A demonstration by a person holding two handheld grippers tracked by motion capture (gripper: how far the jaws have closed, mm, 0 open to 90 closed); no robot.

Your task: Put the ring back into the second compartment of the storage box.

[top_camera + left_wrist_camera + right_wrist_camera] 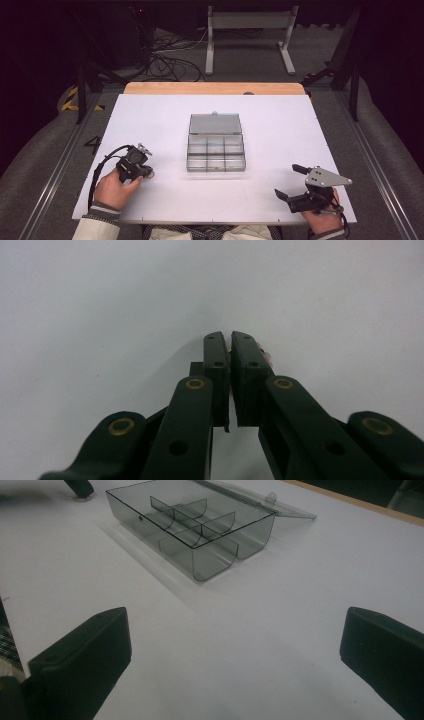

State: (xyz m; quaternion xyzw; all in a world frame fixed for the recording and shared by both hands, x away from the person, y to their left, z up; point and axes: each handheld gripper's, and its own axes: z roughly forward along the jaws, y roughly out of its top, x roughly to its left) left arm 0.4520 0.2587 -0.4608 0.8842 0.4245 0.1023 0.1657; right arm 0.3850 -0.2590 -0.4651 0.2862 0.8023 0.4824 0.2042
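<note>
Left gripper [230, 340] pinches shut on a small pinkish bit [269, 357] at its fingertips; lift straight, keep squeezing. Box [216, 143] waits open ahead-right. Right gripper [291, 181] gapes, empty.

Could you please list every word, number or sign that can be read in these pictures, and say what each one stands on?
"4": a dark numeral on the grey floor at the left of the white table, in the high view.
Nothing else is readable: the clear compartment box and both grippers bear no legible marks.
</note>
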